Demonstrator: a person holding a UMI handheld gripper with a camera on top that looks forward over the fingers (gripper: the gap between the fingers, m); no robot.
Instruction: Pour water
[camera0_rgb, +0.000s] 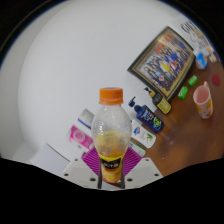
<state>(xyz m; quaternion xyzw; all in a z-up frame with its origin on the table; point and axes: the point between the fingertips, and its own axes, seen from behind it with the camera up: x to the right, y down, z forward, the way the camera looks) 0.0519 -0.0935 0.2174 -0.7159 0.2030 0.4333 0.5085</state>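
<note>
A clear plastic bottle (111, 135) with an orange cap and a yellow label near its base stands upright between my fingers, its lower part holding orange liquid. My gripper (111, 168) is shut on the bottle's base, with the magenta pads (93, 160) pressed against it on both sides. The bottle hangs above a white round tabletop (70, 80). A pink cup (203, 99) stands far off to the right on the wooden surface beyond the table.
Behind the bottle lie a dark blue bottle (148, 116) on its side, small packets (82, 132) and a framed colourful picture (165, 60). Small green and pink items sit near the cup on the brown wooden floor.
</note>
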